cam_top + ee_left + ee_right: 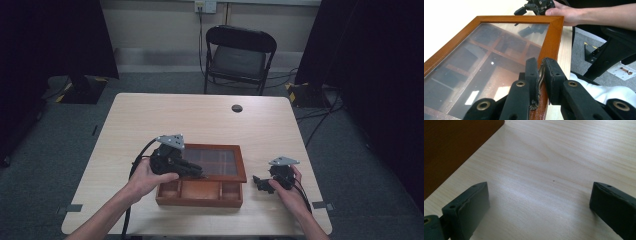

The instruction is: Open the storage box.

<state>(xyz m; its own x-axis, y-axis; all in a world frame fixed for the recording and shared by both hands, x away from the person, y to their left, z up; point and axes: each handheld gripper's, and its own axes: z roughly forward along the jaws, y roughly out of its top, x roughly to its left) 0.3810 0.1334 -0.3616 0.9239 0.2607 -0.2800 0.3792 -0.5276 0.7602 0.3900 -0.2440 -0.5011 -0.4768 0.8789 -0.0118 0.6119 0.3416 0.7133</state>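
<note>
A: What sits nearest?
B: A wooden box (200, 192) at the table's (150, 115) near edge, long axis left to right, its front compartments showing nothing inside.
A: And the lid?
B: The glass lid (486, 57) is tilted up; the left gripper (541, 72) is clamped on its small metal handle (540, 75).
A: Right gripper (539, 202)?
B: Jaws wide apart, beside the box.
A: Beyond?
B: A folding chair (239, 55).

Both forearms are bare, with no sleeve showing. The left gripper (192, 172) and right gripper (260, 184) are black, each topped by a grey three-cornered plate and trailing a black cable. Brass-coloured rivets, perhaps screws, stud the left gripper's linkage arms.
</note>
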